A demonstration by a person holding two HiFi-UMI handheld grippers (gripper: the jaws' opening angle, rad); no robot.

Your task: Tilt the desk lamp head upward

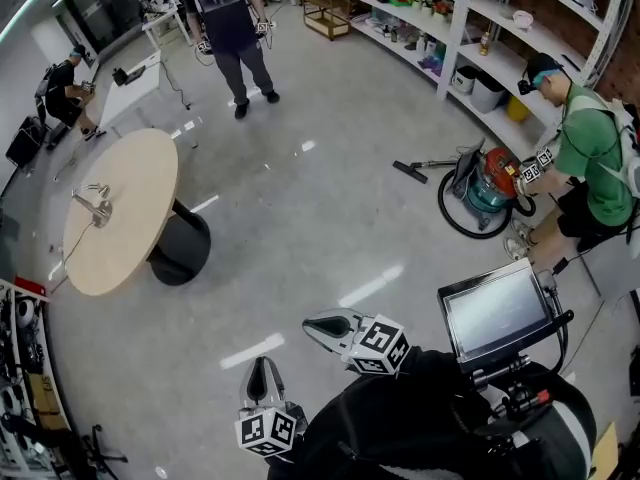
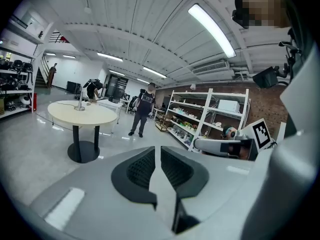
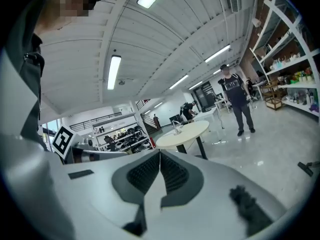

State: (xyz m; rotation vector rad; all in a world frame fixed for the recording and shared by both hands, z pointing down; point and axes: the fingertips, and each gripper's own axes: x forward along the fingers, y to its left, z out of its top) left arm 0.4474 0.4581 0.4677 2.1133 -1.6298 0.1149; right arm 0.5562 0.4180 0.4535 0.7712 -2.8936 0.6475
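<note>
The desk lamp (image 1: 96, 206) is a small silver lamp that stands on a round beige table (image 1: 140, 183) at the left of the head view, far from both grippers. In the left gripper view the lamp (image 2: 80, 100) shows on the table (image 2: 95, 116) well ahead. In the right gripper view the lamp (image 3: 176, 126) is small on the table (image 3: 187, 133). My left gripper (image 1: 262, 366) (image 2: 157, 148) is shut and holds nothing. My right gripper (image 1: 314, 325) (image 3: 160, 155) is shut and empty too. Both are over bare floor near my body.
A person in dark clothes (image 1: 235, 38) stands beyond the table. Another person in a green shirt (image 1: 590, 158) bends by a teal vacuum cleaner (image 1: 490, 186) at the right. Shelves (image 1: 420, 13) line the back. A screen on a stand (image 1: 495, 313) is close on my right.
</note>
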